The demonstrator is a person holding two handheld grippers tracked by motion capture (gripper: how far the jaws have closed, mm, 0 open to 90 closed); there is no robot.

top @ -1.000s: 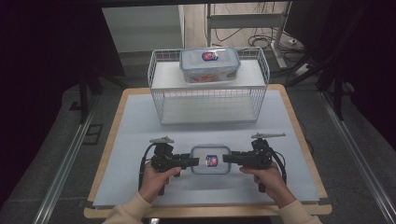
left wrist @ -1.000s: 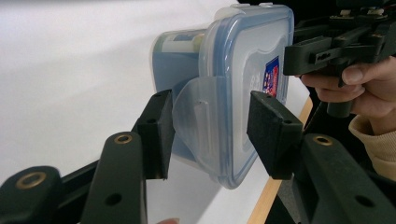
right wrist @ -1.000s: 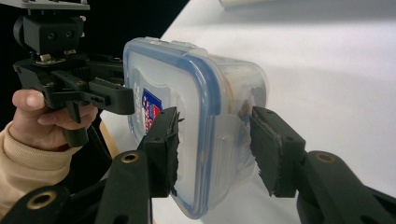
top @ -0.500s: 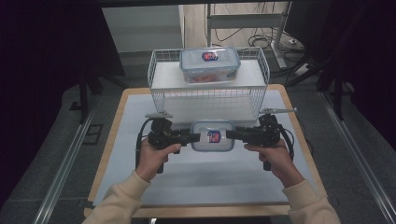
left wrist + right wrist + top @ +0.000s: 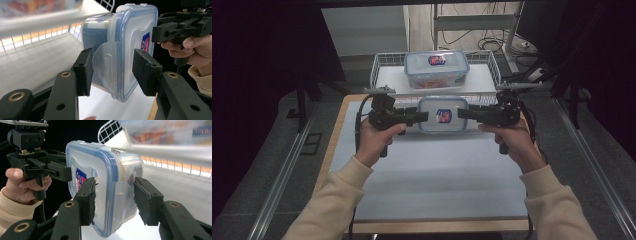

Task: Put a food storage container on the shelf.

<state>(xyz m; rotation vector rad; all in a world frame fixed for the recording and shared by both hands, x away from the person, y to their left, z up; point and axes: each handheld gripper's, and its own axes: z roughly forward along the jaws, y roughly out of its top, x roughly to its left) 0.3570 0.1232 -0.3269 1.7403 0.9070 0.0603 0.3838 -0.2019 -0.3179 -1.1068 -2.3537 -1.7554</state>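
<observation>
Lidded plastic container (image 5: 443,114) hangs in the air between the two grippers, lifted clear of the white table (image 5: 432,175) and level with the front wall of the wire basket (image 5: 382,75). The left gripper (image 5: 424,116) grasps one short end of it and the right gripper (image 5: 461,113) grasps the opposite end, each held in one of the person's hands. In the left gripper view the two black jaws stand either side of the clear side latch (image 5: 107,67), one pad against the lid and one against the tub wall. The right gripper view shows the same clamp on the other latch (image 5: 122,197), though the pad on the tub side looks slightly off the plastic, so how firmly it presses is hard to judge. The lid (image 5: 136,47) is clear with a blue seal rim and carries a small red and blue label (image 5: 443,116). A second lidded container (image 5: 436,68) with the same label sits on the white shelf inside the wire basket, just behind the lifted one.
</observation>
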